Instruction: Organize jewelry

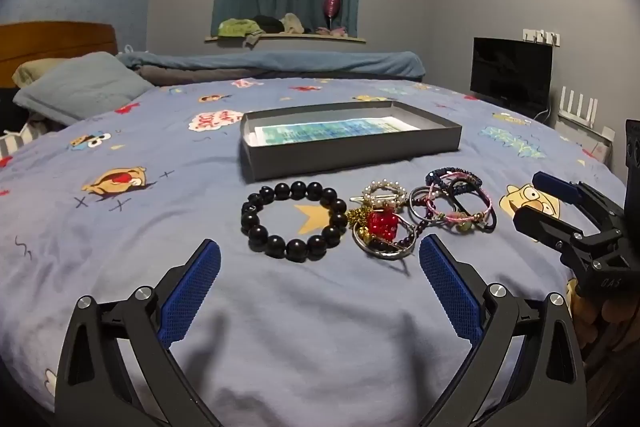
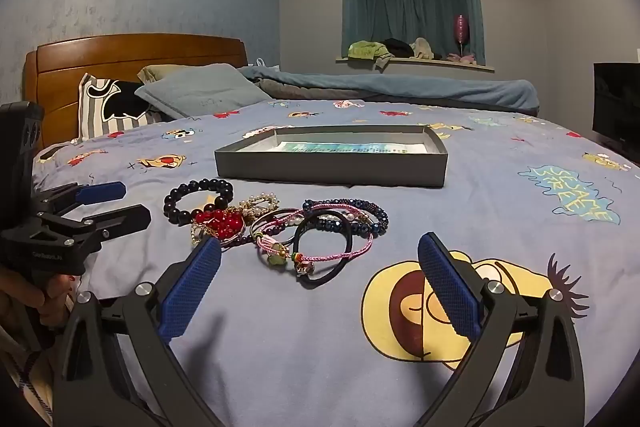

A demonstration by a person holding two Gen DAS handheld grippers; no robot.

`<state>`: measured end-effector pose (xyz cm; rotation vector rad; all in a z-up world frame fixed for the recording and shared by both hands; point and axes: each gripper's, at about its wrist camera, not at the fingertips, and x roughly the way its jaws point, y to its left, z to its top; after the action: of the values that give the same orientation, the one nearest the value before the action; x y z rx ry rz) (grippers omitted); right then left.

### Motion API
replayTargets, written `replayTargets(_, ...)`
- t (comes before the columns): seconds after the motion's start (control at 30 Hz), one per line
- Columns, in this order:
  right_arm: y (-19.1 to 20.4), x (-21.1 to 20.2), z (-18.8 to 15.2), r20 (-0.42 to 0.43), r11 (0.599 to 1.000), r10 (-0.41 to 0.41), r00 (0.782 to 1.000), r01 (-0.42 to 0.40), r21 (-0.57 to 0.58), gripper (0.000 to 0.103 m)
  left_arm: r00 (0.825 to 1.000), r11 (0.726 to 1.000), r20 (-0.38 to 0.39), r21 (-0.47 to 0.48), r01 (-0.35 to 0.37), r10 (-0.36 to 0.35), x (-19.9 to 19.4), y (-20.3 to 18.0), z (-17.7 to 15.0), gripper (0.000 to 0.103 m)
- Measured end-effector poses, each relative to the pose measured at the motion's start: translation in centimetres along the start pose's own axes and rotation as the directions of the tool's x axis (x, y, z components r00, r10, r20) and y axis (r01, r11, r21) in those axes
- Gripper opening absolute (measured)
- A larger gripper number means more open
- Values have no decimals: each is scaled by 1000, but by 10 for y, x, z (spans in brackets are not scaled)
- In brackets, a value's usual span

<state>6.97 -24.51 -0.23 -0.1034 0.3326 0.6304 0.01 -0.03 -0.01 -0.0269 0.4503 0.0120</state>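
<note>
A: Both claws are standing wide apart with nothing between the pads. The left gripper is hanging just short of the black bead bracelet, and the right gripper is facing the tangle of pink cords and hair ties.

B: And the gray box is lying open on the bedsheet beyond the pile, holding only a printed sheet. Nothing is going in yet, I'd say.

A: Agreed. The black bead bracelet is lying apart from the rest, so I'm judging it the easiest first pick: the left gripper should be coming down over 1 side of the ring and pinching across the beads, not spanning the whole loop.

B: The red bead cluster is touching the silver bangle and the pearl clip. Lifting slowly there matters, or 1 piece could be dragging 2 others along.

A: The soft sheet is giving too, so pressing deep risks pinching fabric.
</note>
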Motion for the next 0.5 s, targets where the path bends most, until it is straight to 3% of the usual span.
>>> replayTargets(0.5, 0, 0, 2, -10, 1000, 6, 1000, -5, 5, 97, 1000, 1000, -8, -2, -2, 2, 0, 1, 3, 99)
